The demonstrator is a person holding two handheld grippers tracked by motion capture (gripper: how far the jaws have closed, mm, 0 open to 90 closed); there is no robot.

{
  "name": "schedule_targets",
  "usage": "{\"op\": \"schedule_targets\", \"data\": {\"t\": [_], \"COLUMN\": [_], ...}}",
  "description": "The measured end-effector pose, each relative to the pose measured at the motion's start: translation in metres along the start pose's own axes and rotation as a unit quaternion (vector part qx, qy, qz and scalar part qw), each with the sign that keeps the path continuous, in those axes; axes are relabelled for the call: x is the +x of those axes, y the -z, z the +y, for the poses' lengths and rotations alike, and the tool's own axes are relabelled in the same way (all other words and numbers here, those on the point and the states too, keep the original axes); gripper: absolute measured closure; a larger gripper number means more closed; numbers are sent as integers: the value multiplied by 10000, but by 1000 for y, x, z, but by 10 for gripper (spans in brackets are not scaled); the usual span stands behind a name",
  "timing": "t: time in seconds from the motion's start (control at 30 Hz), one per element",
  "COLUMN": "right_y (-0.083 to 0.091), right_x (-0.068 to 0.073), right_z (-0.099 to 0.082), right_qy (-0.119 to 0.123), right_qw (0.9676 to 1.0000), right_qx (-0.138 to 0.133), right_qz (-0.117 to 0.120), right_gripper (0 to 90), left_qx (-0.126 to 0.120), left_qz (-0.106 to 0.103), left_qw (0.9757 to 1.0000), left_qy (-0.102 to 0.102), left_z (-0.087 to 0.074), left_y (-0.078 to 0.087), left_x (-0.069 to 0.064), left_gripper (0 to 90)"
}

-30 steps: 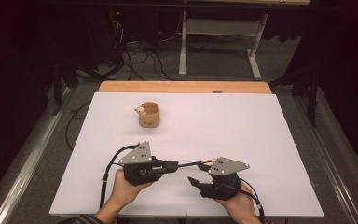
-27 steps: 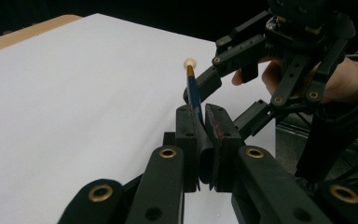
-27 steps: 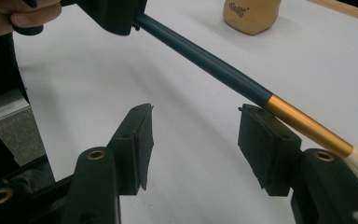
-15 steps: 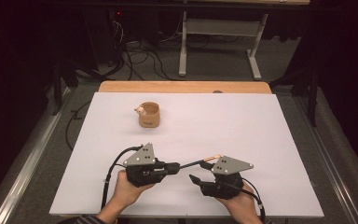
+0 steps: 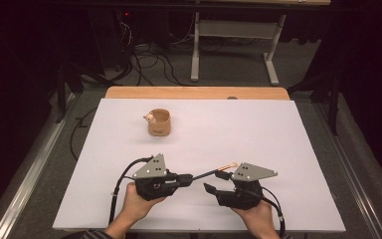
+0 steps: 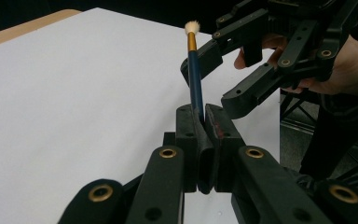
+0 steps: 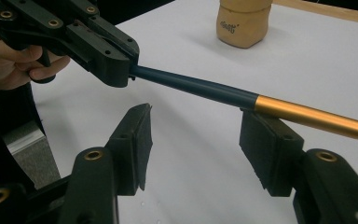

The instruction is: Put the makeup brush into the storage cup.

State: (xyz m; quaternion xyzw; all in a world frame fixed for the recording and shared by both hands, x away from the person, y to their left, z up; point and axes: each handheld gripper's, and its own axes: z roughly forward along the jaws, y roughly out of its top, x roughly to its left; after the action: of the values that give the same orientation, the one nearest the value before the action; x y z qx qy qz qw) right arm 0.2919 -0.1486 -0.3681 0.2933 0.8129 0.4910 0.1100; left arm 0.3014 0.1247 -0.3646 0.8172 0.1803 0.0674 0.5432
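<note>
The left gripper [image 5: 188,178] clamps the dark handle end of a brush [image 5: 214,172], whose bristles point toward two o'clock. The right gripper [image 7: 193,140] (jaws standing wide, touching nothing) sits beneath its gold collar. Farther off, at eleven o'clock, stands a tan cup [image 5: 159,122] on the white table [image 5: 258,129].

The tan cup [image 7: 243,22] carries one small dark printed word on its side, seen in the right gripper view beyond the jaws and past the brush handle. The lettering is too small and soft to make out. No other writing is readable.
</note>
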Motion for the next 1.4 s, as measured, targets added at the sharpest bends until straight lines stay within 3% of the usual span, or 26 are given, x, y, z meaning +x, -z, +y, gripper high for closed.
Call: {"op": "schedule_targets", "data": {"t": [0.2,0.77,1.03,1.4], "right_y": [1,2,0,-1], "right_x": [-1,-7,-14,-18], "right_z": [0,-1,-5,-6], "right_qy": [-1,-446,-1122,-1350], "right_qw": [10000,9985,9914,9876], "right_qx": [-63,-261,-490,-647], "right_qz": [16,204,469,482], "right_gripper": [456,445,429,438], "left_qx": [4,-20,-6,22], "left_qz": [7,88,157,164], "left_qw": [10000,9999,9997,9997], "left_qy": [-4,-81,-177,-198], "left_z": [0,0,1,1], "left_y": [0,-1,-4,-7], "left_x": [-1,-4,-8,-10], "left_gripper": [850,850,849,850]}}
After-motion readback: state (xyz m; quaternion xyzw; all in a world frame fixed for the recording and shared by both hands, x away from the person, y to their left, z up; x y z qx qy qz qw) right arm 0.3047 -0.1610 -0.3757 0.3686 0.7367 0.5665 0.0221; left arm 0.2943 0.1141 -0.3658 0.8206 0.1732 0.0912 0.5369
